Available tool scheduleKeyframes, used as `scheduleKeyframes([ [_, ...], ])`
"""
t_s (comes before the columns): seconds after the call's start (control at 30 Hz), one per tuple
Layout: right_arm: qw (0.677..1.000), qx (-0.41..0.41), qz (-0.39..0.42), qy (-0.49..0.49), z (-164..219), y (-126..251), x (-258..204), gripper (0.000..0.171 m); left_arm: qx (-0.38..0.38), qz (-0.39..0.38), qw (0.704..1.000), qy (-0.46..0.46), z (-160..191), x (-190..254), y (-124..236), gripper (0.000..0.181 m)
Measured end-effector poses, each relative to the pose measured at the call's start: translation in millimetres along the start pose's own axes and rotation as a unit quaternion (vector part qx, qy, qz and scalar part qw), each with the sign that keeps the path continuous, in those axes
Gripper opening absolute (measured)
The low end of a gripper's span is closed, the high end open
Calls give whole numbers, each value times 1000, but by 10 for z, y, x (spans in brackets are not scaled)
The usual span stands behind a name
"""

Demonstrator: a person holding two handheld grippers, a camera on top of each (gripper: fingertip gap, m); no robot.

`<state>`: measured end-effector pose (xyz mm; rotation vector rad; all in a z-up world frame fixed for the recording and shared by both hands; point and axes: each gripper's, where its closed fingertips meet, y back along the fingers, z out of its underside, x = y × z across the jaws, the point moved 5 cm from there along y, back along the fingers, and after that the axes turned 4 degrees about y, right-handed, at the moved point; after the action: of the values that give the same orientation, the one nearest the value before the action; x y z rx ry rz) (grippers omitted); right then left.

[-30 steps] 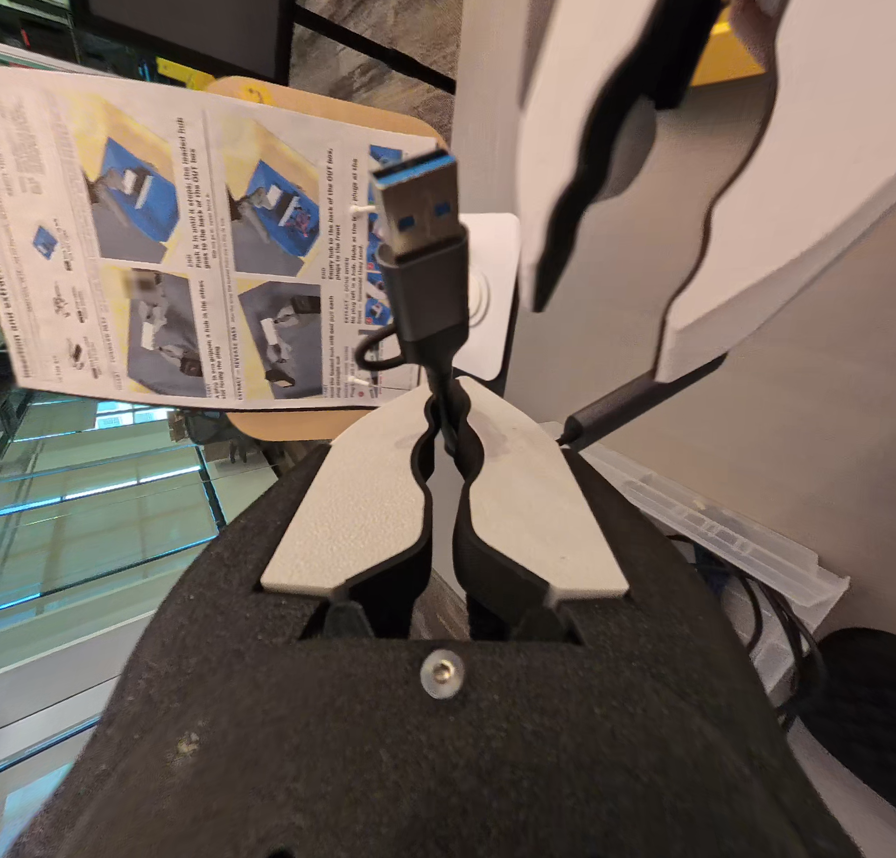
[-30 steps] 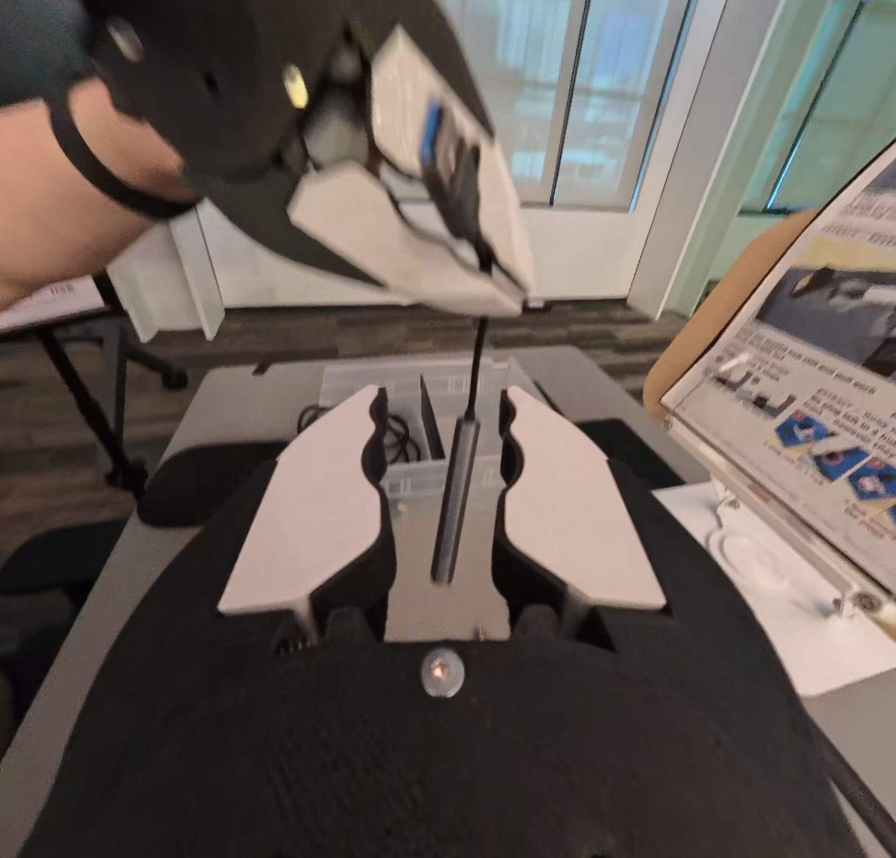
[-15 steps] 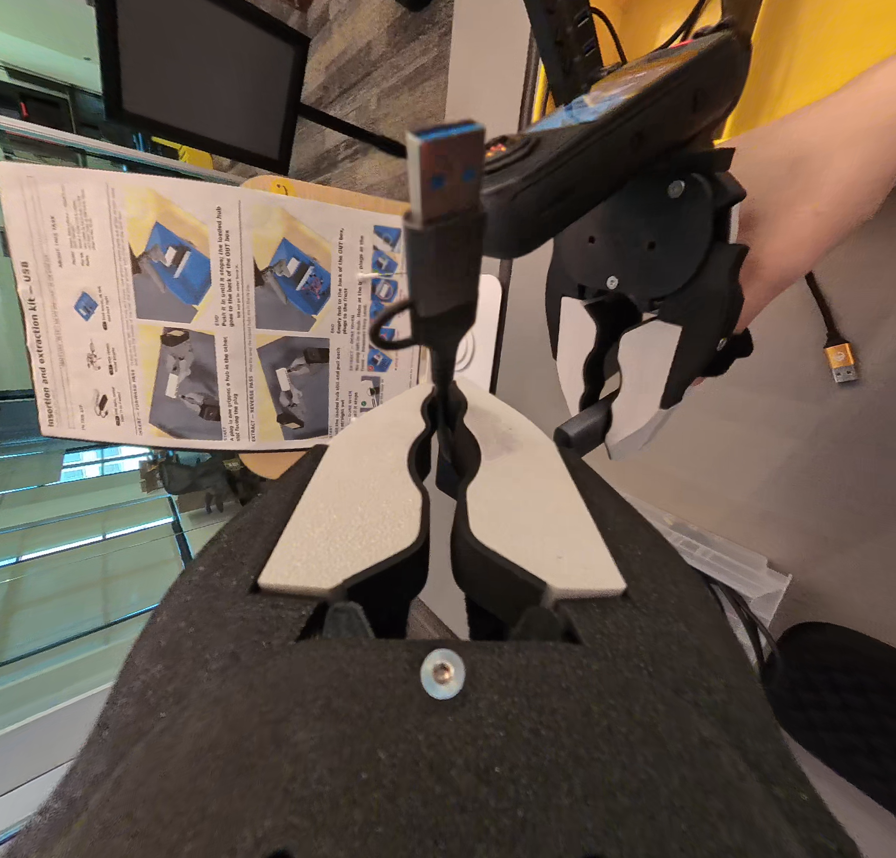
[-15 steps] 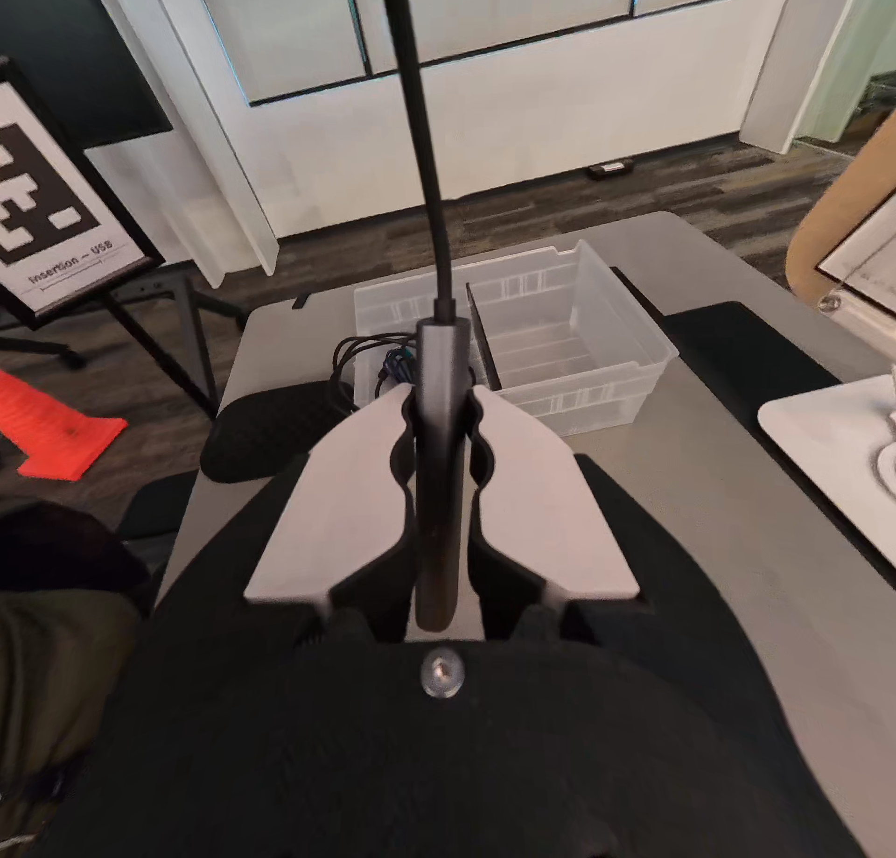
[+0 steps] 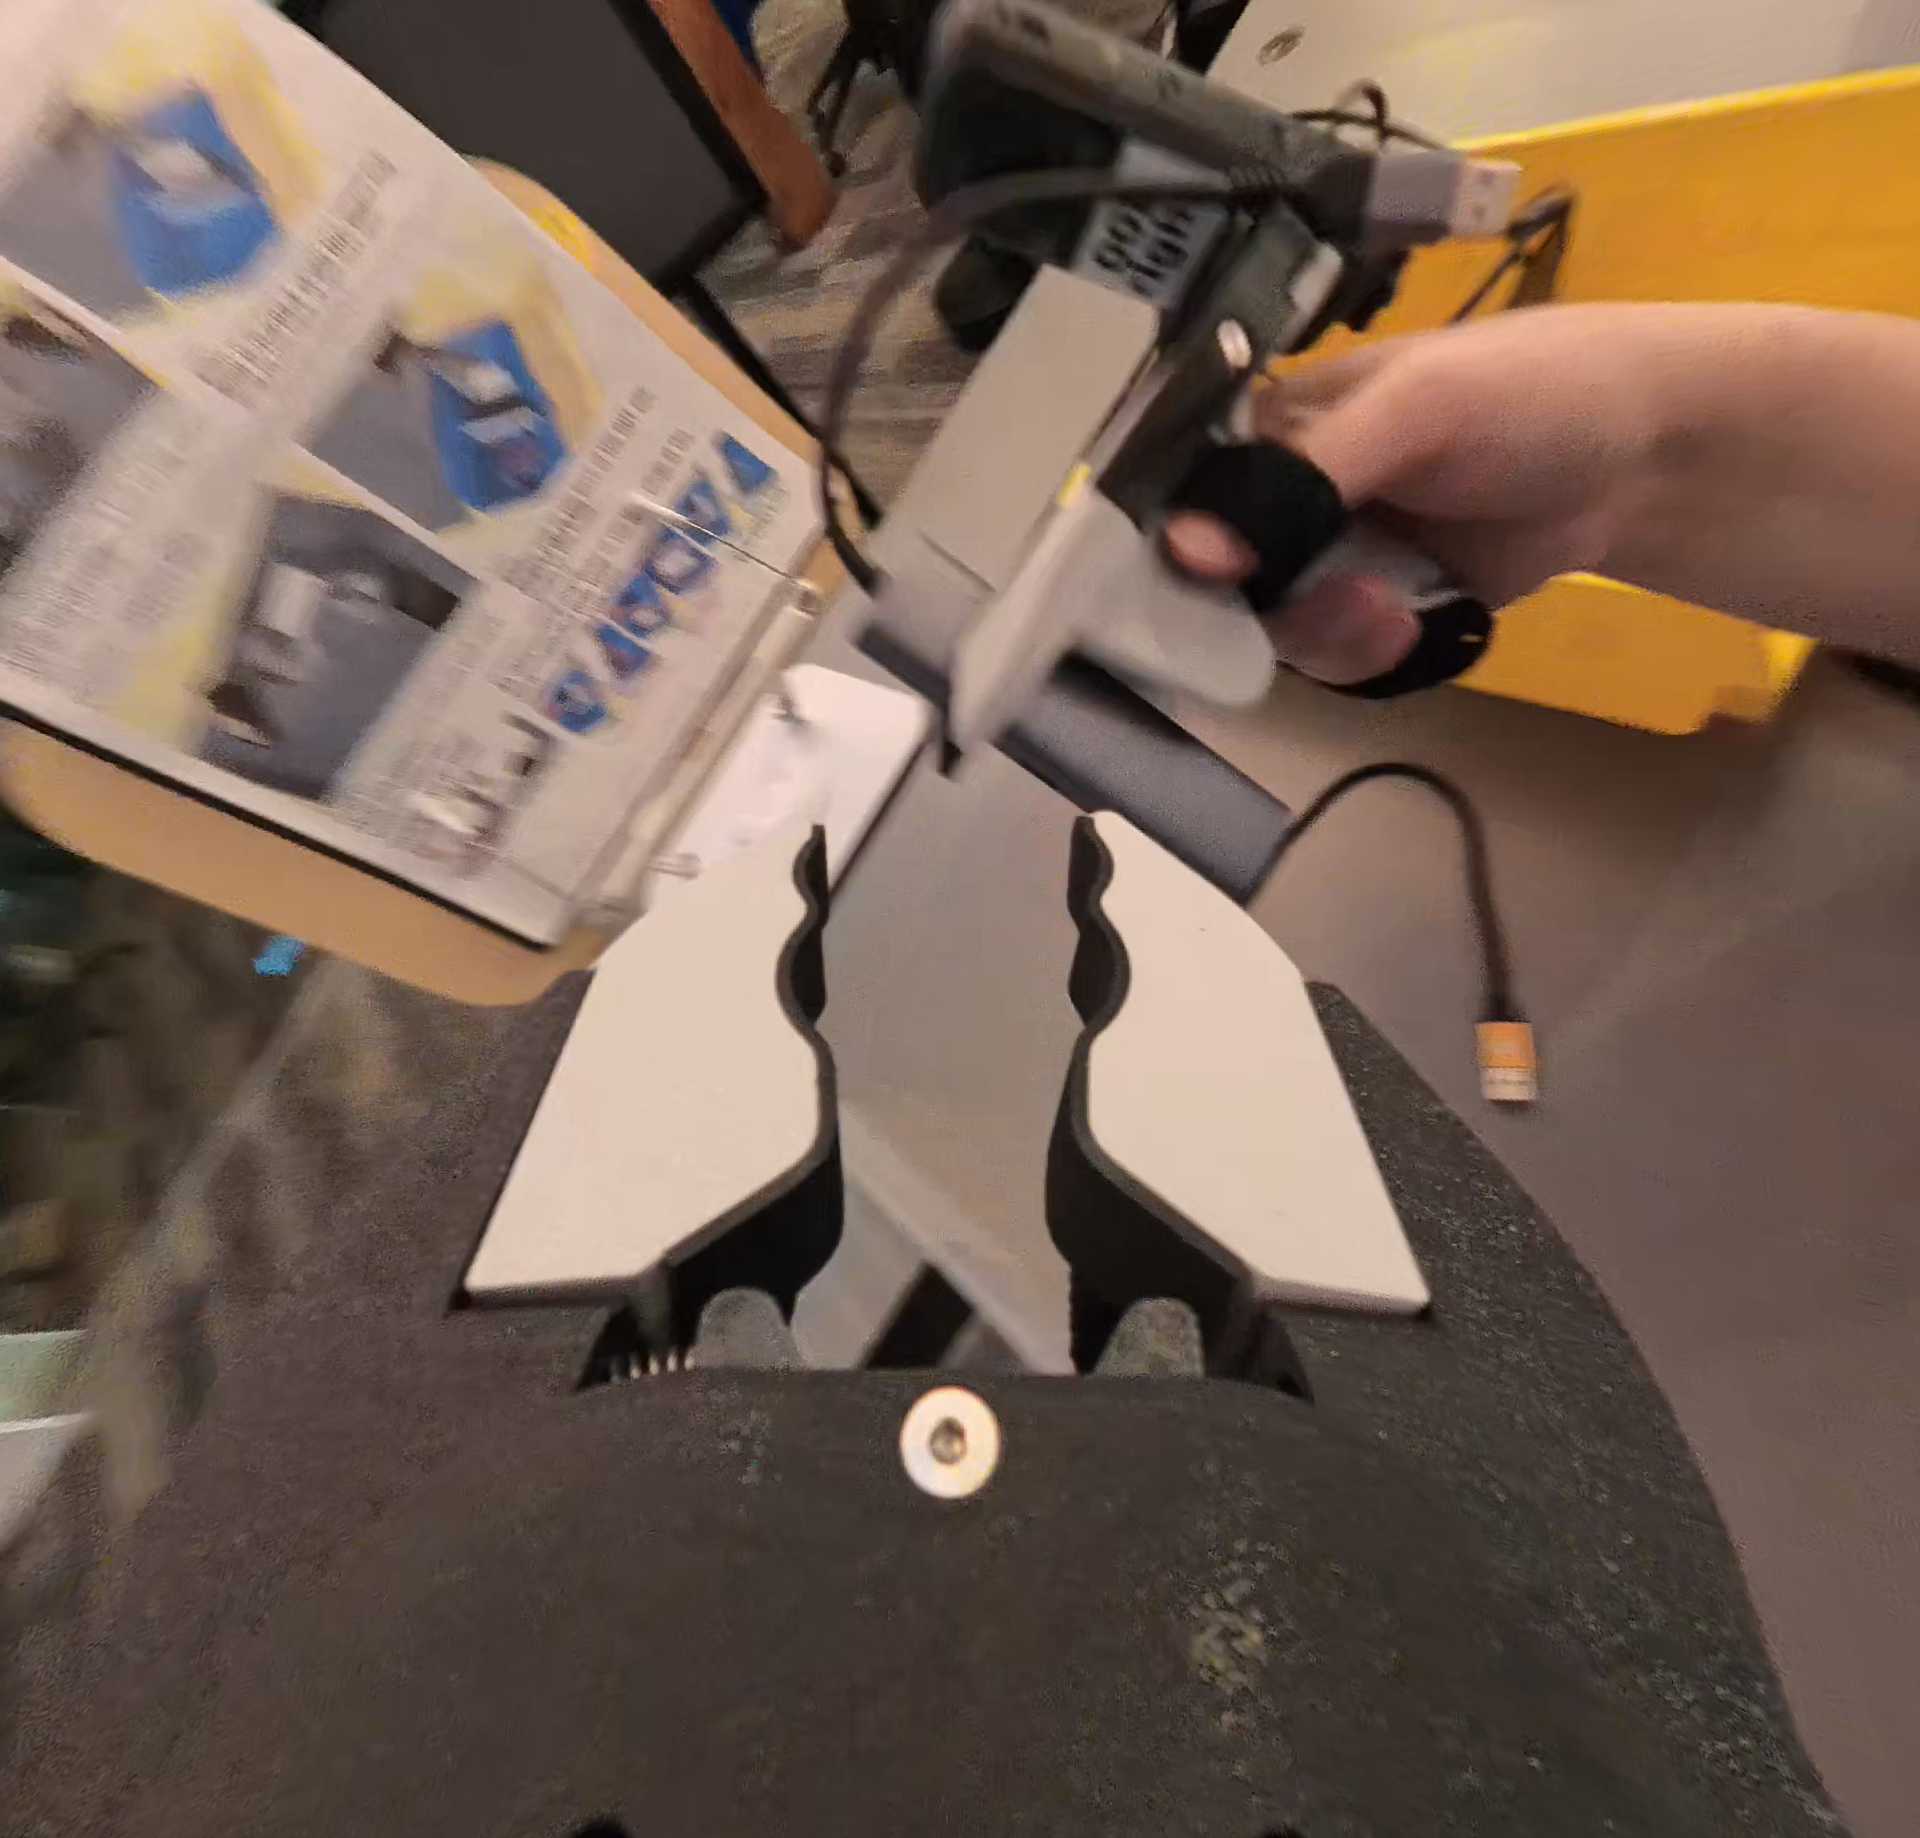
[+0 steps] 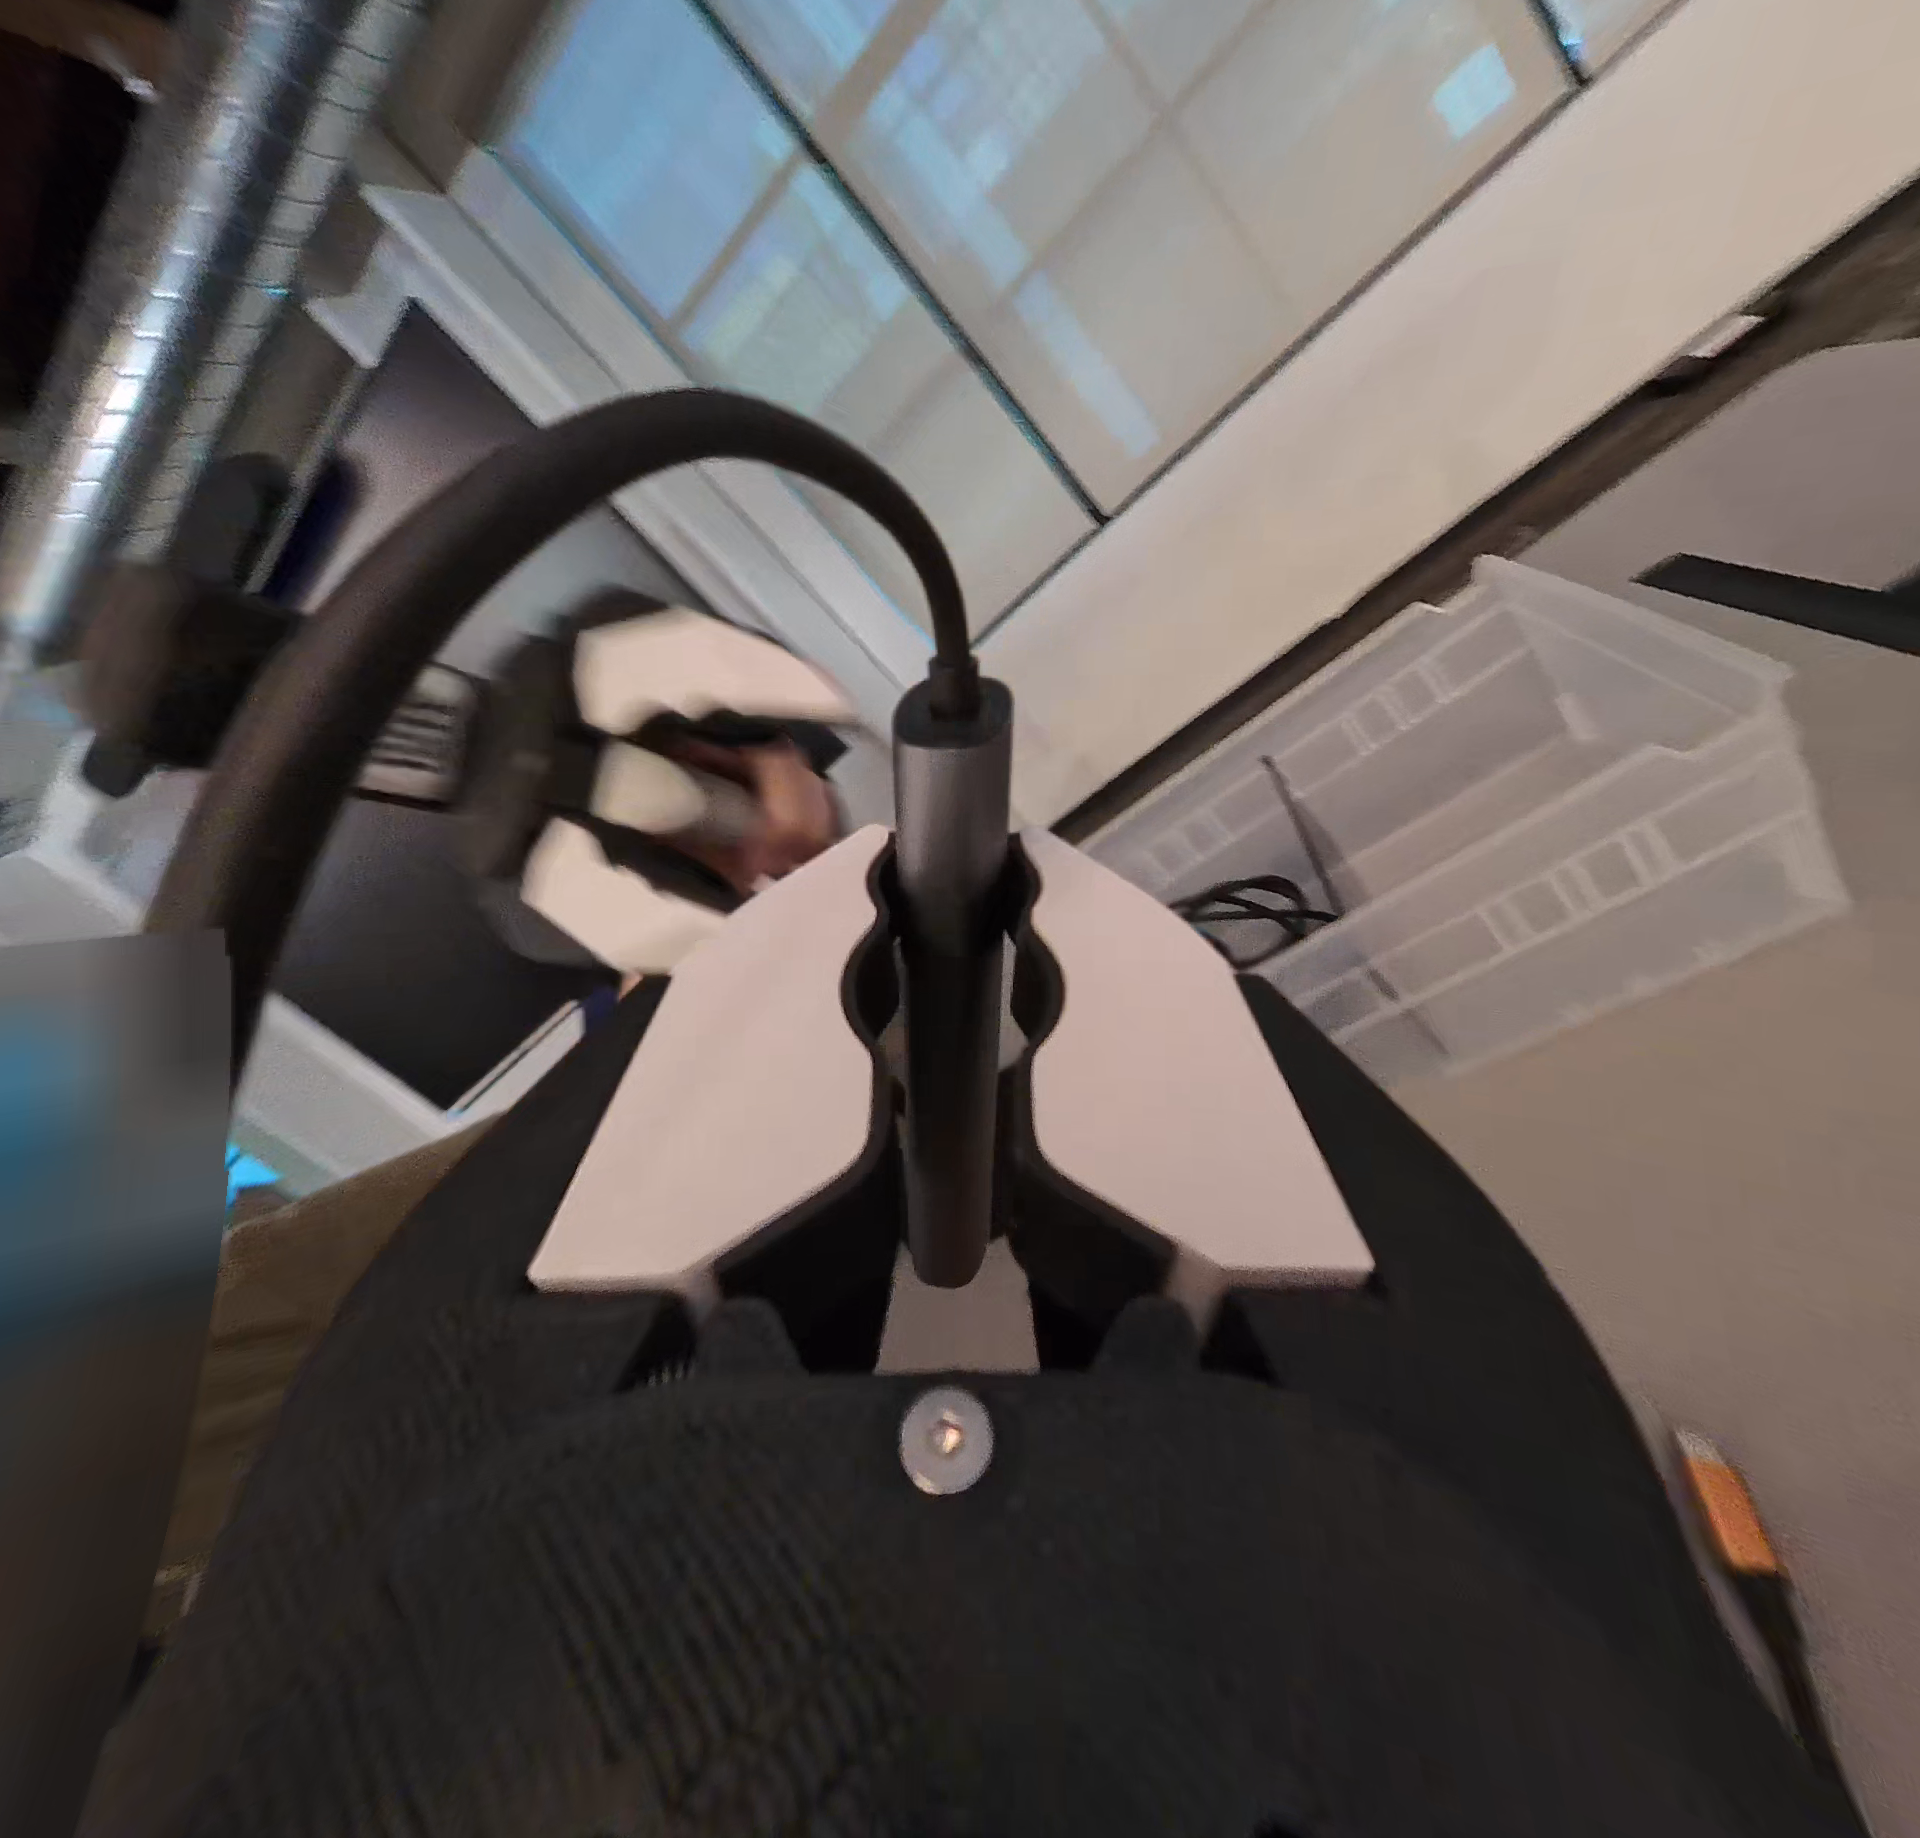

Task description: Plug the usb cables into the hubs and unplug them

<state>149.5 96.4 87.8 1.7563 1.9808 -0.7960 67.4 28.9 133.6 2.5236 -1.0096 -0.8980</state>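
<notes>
The slim dark grey metal USB hub [image 5: 1122,739] shows in the left wrist view clamped crosswise between the white fingers of the right gripper [image 5: 966,635], held up over the grey table [image 5: 1662,957]. The left gripper [image 5: 945,853] in the foreground has its fingers spread apart with nothing between them. A short black cable with an orange-tipped plug [image 5: 1507,1059] lies on the table to the right. A blurred illustrated instruction sheet on a wooden board [image 5: 343,500] stands to the left.

In the right wrist view the hub [image 6: 948,957] runs lengthwise between the closed fingers of the right gripper [image 6: 951,853], its thick black cable [image 6: 582,500] arching up and left. A clear plastic bin [image 6: 1538,832] sits on the table behind.
</notes>
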Motion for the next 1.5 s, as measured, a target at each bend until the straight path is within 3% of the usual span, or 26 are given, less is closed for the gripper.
scheduleKeyframes([
  [0.13,997,1,-68,39,-39,-19,-262,18,48,66,992,94,320,323,-161,44],
  [0.33,989,-9,-69,128,-57,6,-423,18,191,186,939,217,169,375,-75,41],
  [0.43,986,-7,-82,145,-61,12,-457,18,197,191,936,218,188,364,-165,38],
  [0.57,978,-11,-108,180,-27,-7,-524,18,180,237,929,219,178,532,-339,50],
  [0.63,971,-15,-128,202,0,-17,-584,18,197,242,926,210,139,570,-365,24],
  [0.8,964,-4,-146,221,-33,39,-708,23,249,209,926,191,88,526,-310,18],
  [0.93,964,-16,-41,264,-106,126,-604,51,283,152,931,174,91,372,-108,17],
  [1.03,955,-44,22,292,-109,185,-496,50,301,129,930,165,88,274,82,17],
  [1.17,931,-96,194,294,-132,331,-71,50,307,72,940,128,77,155,335,16],
  [1.23,919,-85,252,292,-193,411,61,49,311,56,942,116,68,141,463,16],
  [1.5,903,-10,287,319,-440,757,30,45,328,20,940,93,112,204,871,17],
])
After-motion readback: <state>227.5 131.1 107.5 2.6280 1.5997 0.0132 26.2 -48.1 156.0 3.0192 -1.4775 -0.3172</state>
